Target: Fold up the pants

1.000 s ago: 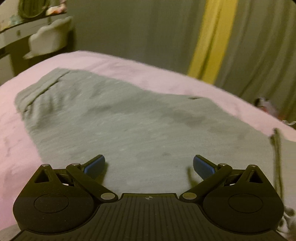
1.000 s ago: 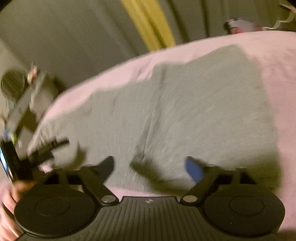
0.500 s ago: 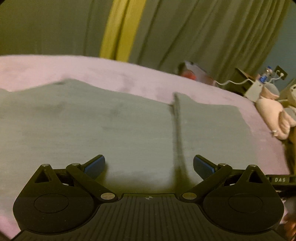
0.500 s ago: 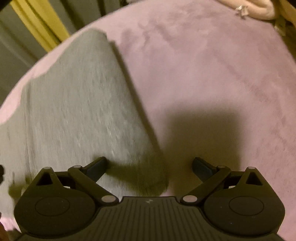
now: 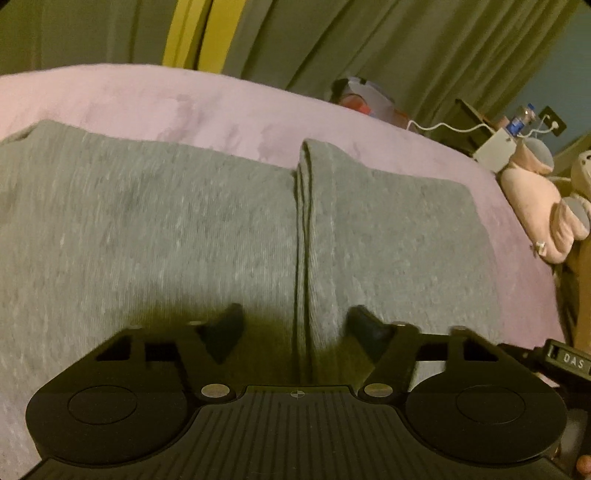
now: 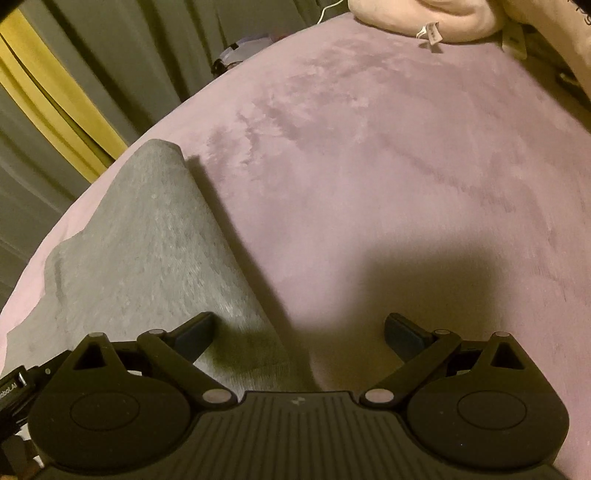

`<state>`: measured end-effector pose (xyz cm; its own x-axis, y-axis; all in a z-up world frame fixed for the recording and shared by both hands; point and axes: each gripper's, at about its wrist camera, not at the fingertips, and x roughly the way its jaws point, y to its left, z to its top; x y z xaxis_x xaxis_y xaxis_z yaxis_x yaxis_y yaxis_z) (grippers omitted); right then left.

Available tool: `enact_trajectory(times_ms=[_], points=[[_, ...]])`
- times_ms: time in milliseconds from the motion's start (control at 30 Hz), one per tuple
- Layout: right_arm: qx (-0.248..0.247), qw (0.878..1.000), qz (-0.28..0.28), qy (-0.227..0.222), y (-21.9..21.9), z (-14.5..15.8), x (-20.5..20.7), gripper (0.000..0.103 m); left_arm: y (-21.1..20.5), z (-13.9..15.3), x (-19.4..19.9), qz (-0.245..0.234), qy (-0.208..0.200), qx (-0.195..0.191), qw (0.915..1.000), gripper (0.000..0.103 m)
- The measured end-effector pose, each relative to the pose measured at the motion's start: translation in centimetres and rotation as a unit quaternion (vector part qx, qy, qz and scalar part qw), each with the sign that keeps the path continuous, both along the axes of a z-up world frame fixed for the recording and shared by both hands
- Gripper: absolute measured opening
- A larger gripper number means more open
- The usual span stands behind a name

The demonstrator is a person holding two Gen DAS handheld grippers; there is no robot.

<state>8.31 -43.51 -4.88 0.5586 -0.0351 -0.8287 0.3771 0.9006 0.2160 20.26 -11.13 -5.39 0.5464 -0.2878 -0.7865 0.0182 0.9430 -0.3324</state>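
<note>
Grey pants (image 5: 166,229) lie flat on a pink bed cover (image 5: 184,103). A folded edge (image 5: 301,240) runs across them toward my left gripper. My left gripper (image 5: 295,325) is open, low over the pants, with its fingers on either side of that edge and nothing held. In the right wrist view the right end of the pants (image 6: 147,251) lies at the left. My right gripper (image 6: 299,332) is open wide and empty, its left finger over the pants' right edge and its right finger over the bare cover (image 6: 406,184).
Grey curtains with a yellow strip (image 5: 192,33) hang behind the bed. A pink plush toy (image 5: 543,214) lies at the bed's right edge, also in the right wrist view (image 6: 424,14). A white box with cables (image 5: 495,147) and clutter stand beyond the bed.
Both grippers swung right along the pants. The left gripper has come lower over the folded edge and its fingers have narrowed. The right gripper now looks over the pants' right end and bare cover.
</note>
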Motion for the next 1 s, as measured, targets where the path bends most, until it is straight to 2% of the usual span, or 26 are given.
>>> enact_trajectory(times_ms=[33,167,233,300,333,400,433,467,500,567,700,867,1000], points=[[-0.002,1.0,-0.001,0.001,0.1,0.0,0.3,0.099,0.0,0.1,0.0,-0.002,0.001,0.005,1.0,0.058],[-0.014,1.0,0.001,0.005,0.5,0.0,0.8,0.099,-0.8,0.6,-0.6,-0.027,-0.009,0.015,0.9995,0.03],[-0.011,1.0,0.0,0.004,0.3,0.0,0.7,0.099,-1.5,0.6,-0.5,-0.028,-0.005,0.025,0.9993,0.03],[-0.009,1.0,-0.001,0.004,0.4,0.0,0.7,0.099,-1.8,0.4,-0.2,-0.032,-0.006,0.03,0.999,0.041],[-0.009,1.0,-0.001,0.004,0.4,-0.1,0.8,0.099,-1.9,0.2,0.0,-0.032,-0.004,0.025,0.9992,0.048],[-0.012,1.0,0.001,0.005,0.5,-0.1,0.8,0.099,-1.8,-0.1,0.1,-0.031,-0.001,0.01,0.9995,0.049],[-0.011,1.0,0.002,0.004,0.5,-0.1,0.9,0.099,-1.8,-0.2,0.3,-0.027,-0.001,0.007,0.9996,0.046],[-0.01,1.0,0.002,0.003,0.5,-0.1,0.9,0.099,-1.7,-0.2,0.4,-0.023,-0.003,0.003,0.9997,0.032],[-0.008,1.0,0.002,0.002,0.5,-0.1,0.9,0.099,-1.6,-0.2,0.3,-0.018,-0.006,0.002,0.9998,0.024],[-0.002,1.0,0.0,-0.005,0.3,-0.1,0.9,0.099,-1.1,0.1,0.2,-0.014,-0.007,-0.016,0.9997,0.018],[0.011,1.0,-0.007,-0.023,-0.2,0.2,0.5,0.099,-0.7,1.8,-0.9,-0.018,-0.039,-0.019,0.9989,0.016],[0.017,0.999,-0.013,-0.033,-0.4,0.5,0.1,0.099,0.2,3.7,-2.1,-0.011,-0.059,-0.016,0.9981,0.016],[0.01,0.999,-0.006,-0.034,-0.1,0.6,0.2,0.099,1.9,4.5,-2.9,-0.001,-0.067,0.001,0.9978,0.016]])
